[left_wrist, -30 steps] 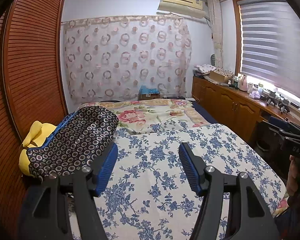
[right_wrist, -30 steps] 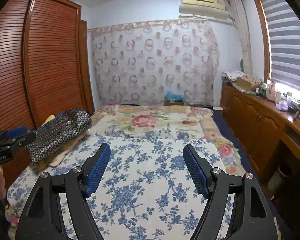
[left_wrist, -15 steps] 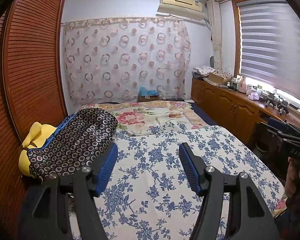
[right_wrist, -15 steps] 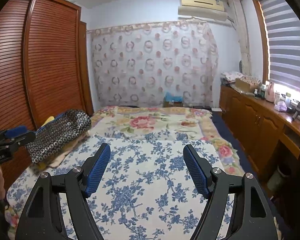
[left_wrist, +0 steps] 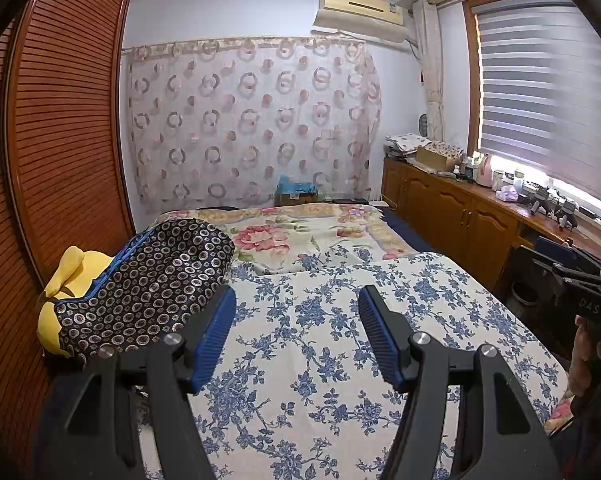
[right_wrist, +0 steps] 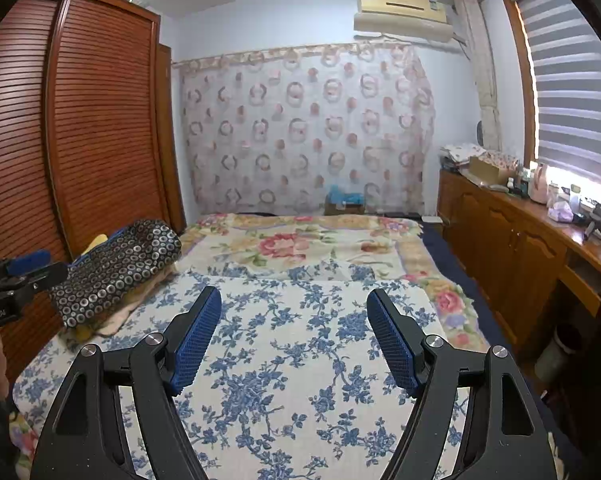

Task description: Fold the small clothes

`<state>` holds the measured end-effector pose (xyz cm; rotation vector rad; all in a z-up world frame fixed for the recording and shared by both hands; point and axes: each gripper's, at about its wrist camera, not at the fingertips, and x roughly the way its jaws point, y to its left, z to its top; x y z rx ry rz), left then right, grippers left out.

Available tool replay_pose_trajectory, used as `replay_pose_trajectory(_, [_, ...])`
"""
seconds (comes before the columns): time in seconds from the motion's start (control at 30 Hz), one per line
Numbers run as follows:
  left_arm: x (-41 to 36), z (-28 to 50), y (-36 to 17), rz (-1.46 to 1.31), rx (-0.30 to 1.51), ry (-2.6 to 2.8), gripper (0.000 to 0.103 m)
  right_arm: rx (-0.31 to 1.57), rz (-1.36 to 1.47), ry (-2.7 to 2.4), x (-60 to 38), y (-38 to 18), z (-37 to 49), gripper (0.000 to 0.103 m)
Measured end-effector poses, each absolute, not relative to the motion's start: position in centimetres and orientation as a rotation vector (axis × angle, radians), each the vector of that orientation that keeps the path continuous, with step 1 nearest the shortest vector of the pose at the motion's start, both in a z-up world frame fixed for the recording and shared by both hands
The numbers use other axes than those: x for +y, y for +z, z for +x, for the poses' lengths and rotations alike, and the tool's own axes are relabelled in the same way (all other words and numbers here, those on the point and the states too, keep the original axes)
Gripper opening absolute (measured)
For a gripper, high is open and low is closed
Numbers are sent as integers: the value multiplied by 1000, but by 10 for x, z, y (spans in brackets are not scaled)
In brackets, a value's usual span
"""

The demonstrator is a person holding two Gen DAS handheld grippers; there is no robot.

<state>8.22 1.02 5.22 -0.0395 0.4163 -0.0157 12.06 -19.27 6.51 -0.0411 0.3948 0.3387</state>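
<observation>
A white sheet with blue flowers (left_wrist: 340, 340) (right_wrist: 300, 360) lies flat over the near half of the bed. My left gripper (left_wrist: 296, 292) hangs above its near edge, open, with nothing between its blue pads. My right gripper (right_wrist: 294, 294) is held the same way, open wide and holding nothing. A dark bundle patterned with small circles (left_wrist: 148, 276) (right_wrist: 116, 264) rests on something yellow (left_wrist: 72, 268) at the bed's left side, left of both grippers. Each gripper also shows at the edge of the other's view, held by a hand (left_wrist: 584, 356).
A pink floral blanket (left_wrist: 300, 232) covers the far half of the bed. A slatted wooden wardrobe (left_wrist: 60, 160) stands close on the left. A wooden cabinet (left_wrist: 460, 216) with clutter on top runs under the window on the right. A curtain (left_wrist: 252, 120) hangs at the back.
</observation>
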Motion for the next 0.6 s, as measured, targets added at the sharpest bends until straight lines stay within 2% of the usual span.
replay_pose_trajectory(0.6, [9, 80, 55, -37, 411, -16, 64, 389, -38, 335, -196, 67, 121, 77])
